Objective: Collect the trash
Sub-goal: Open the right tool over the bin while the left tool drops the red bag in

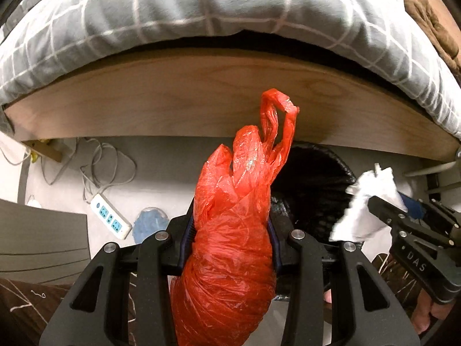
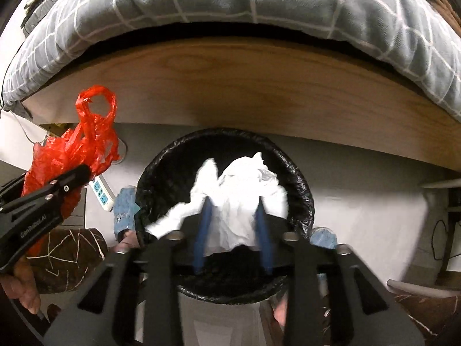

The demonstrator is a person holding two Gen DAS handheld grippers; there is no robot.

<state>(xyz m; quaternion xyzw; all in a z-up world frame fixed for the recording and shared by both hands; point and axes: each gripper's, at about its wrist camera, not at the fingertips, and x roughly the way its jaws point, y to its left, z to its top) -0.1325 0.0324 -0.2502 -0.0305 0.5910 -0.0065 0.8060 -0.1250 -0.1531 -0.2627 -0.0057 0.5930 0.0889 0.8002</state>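
Crumpled red bag (image 1: 230, 230) (translucent, knotted)

Bedroom, checked duvet (image 1: 216, 8), wooden bed frame (image 1: 201, 101)

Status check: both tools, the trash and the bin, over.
Left tool clamped on red bag. Right tool open, white tissue between its fingers, over black bin. Nothing blocking the bin.

"DAS" on right tool (image 1: 371, 201), "CenRoboLAI" on left tool (image 2: 86, 173)
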